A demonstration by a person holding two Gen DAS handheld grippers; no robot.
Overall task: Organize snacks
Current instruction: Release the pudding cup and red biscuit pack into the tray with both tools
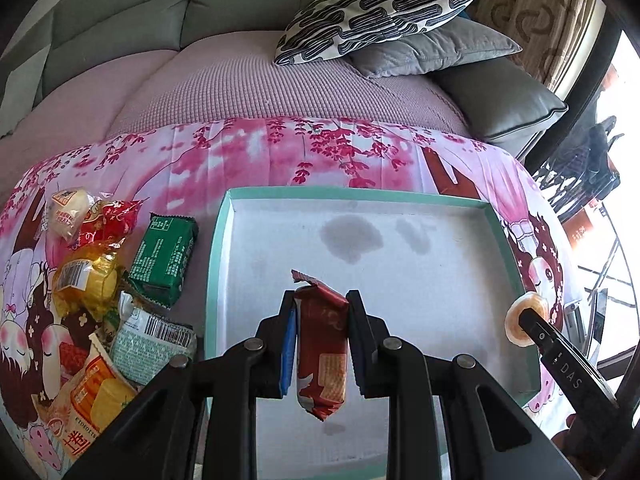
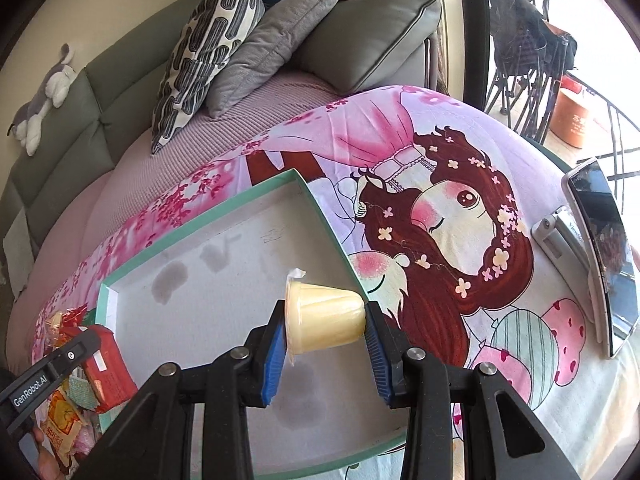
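Observation:
My left gripper [image 1: 320, 304] is shut on a red biscuit packet [image 1: 322, 344], held upright above the near part of a shallow tray [image 1: 218, 248] with a mint-green rim and a stained white floor. My right gripper [image 2: 325, 316] is shut on a pale yellow jelly cup [image 2: 326, 316], lying sideways between the blue pads over the same tray [image 2: 192, 220], near its right wall. The jelly cup [image 1: 526, 312] and the right gripper also show at the tray's right edge in the left wrist view. The red packet [image 2: 106, 364] shows at lower left in the right wrist view.
Several loose snacks lie left of the tray: a green packet [image 1: 164, 256], a yellow one [image 1: 86, 280], a red one [image 1: 114, 220], a barcoded pale green one [image 1: 154, 340]. A cartoon-print cloth [image 2: 460, 240] covers the table. A phone on a stand [image 2: 604, 256] stands right. Sofa and cushions [image 1: 376, 12] behind.

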